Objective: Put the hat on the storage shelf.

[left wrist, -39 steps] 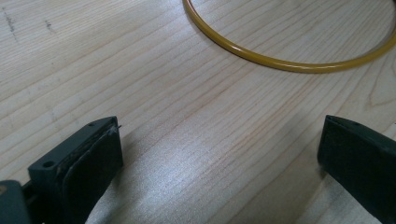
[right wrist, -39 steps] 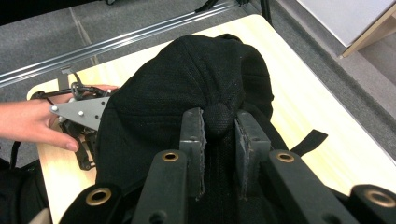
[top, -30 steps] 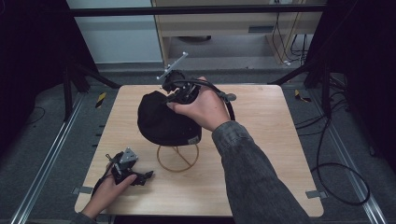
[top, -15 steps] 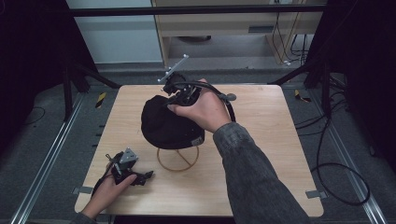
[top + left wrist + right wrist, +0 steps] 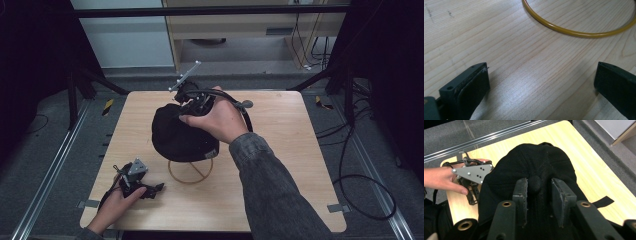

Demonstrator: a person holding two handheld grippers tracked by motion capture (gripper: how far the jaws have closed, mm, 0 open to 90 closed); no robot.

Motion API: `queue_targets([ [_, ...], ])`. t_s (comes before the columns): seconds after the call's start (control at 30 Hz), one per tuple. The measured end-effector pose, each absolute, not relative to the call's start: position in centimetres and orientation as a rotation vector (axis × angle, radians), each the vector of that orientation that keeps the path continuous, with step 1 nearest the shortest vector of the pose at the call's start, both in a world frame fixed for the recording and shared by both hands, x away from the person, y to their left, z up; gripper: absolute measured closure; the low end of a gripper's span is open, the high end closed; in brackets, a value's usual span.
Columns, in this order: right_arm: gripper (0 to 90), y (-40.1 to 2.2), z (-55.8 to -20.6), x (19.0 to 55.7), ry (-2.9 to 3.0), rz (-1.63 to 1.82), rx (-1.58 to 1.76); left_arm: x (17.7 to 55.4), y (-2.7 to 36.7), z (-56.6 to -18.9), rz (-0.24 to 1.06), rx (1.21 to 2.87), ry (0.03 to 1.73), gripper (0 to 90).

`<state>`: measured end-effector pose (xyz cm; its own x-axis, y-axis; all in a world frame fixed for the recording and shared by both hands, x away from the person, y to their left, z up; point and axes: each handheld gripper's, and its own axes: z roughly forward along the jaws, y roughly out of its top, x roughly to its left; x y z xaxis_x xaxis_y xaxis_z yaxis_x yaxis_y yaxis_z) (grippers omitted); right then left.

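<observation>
One black cap [image 5: 180, 132], one yellow ring stand [image 5: 190, 171], two tongs.

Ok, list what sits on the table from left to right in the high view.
Left hand-held gripper, resting at the near left corner → yellow ring stand → black cap on the stand, with the right hand-held gripper on its top.

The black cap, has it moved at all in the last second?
Yes, slightly. In the high view the black cap, pinched by the right hand-held gripper, has shifted a little right and toward the person, covering more of the yellow wire ring stand on the table.
</observation>
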<state>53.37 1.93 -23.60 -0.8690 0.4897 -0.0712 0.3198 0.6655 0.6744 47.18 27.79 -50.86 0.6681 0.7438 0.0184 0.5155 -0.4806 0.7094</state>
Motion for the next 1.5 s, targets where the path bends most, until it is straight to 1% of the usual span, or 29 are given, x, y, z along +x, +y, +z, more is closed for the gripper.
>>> queue_targets([
  [0.1, 64.5, 1.9, -23.7, 53.2, 2.634, 1.0, 0.648, 47.2, 27.8, -50.9, 0.426, 2.19, 0.967, 0.0],
  [0.2, 61.4, 1.9, -23.8, 53.1, 2.635, 0.991, 0.657, 47.2, 27.8, -50.9, 0.426, 2.191, 0.967, 0.0],
  [0.97, 56.7, 0.4, -23.9, 52.1, 2.593, 1.05, 0.683, 47.2, 27.8, -50.9, 0.426, 2.191, 0.967, 0.0],
  [1.33, 46.6, -1.0, -23.9, 51.4, 2.554, 1.077, 0.709, 47.2, 27.8, -50.9, 0.426, 2.191, 0.967, 0.0],
  [1.37, 44.4, -1.3, -24.0, 51.3, 2.54, 1.085, 0.715, 47.2, 27.8, -50.9, 0.426, 2.191, 0.967, 0.0],
  [1.4, 44.4, -1.3, -24.0, 51.3, 2.54, 1.085, 0.715, 47.2, 27.8, -50.9, 0.426, 2.191, 0.967, 0.0],
  [1.43, 41.4, -1.6, -24.0, 51.2, 2.531, 1.088, 0.725, 47.2, 27.8, -50.9, 0.426, 2.191, 0.967, 0.0],
  [1.5, 40.7, -1.7, -24.0, 51.1, 2.524, 1.091, 0.729, 47.2, 27.8, -50.9, 0.426, 2.19, 0.967, 0.0],
])
